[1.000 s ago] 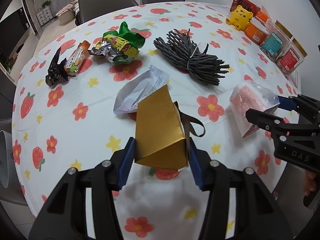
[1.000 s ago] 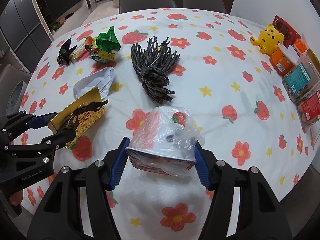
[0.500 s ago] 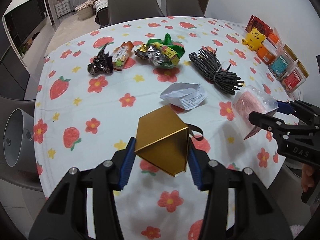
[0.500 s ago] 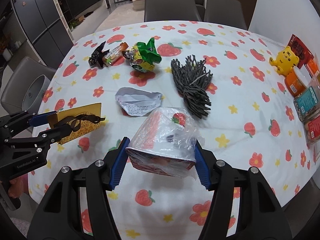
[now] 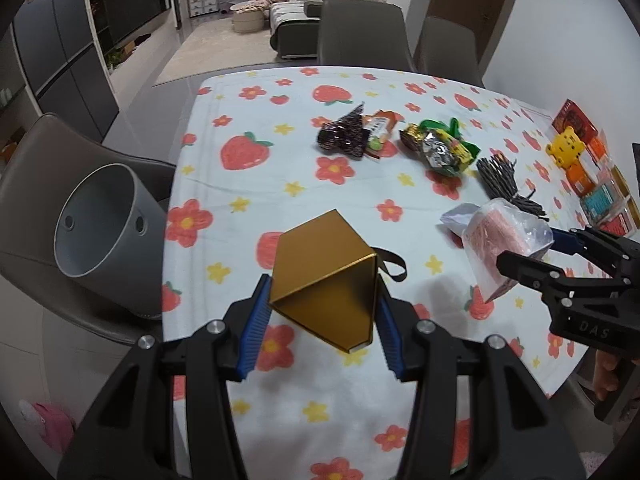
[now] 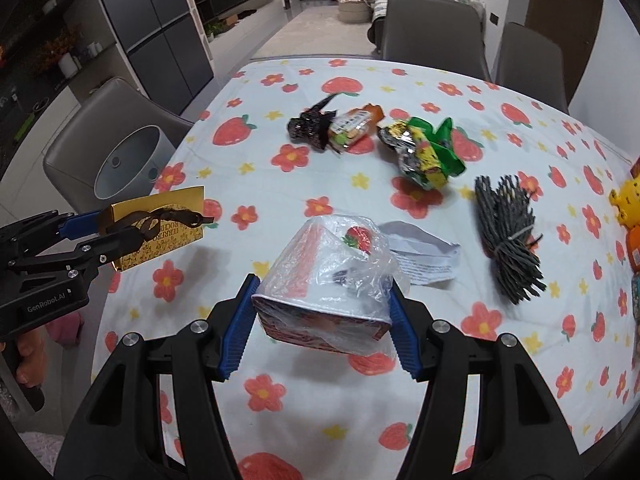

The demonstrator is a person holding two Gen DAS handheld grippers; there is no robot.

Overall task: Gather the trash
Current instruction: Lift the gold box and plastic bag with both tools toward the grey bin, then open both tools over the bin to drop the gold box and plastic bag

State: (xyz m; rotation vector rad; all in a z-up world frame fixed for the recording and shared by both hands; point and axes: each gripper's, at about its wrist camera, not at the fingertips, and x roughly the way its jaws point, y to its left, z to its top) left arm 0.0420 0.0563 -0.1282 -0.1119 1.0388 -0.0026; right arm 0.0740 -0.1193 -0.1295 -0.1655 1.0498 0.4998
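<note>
"DAS", "GenRobot.AI" on grippers; "ROCHER" on gold box (image 6: 160, 232)

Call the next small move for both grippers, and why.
Probably carry the left gripper toward the grey bin off the table's left edge and release there. Both grippers are loaded: the left clamps the gold box, the right gripper the plastic-wrapped cup, both clear of the tablecloth, and the bin mouth stands open.

Your table (image 6: 280, 184) in its strawberry cloth carries wrappers (image 6: 424, 152), crumpled paper (image 6: 424, 256) and a dark twig bundle (image 6: 508, 236).
</note>
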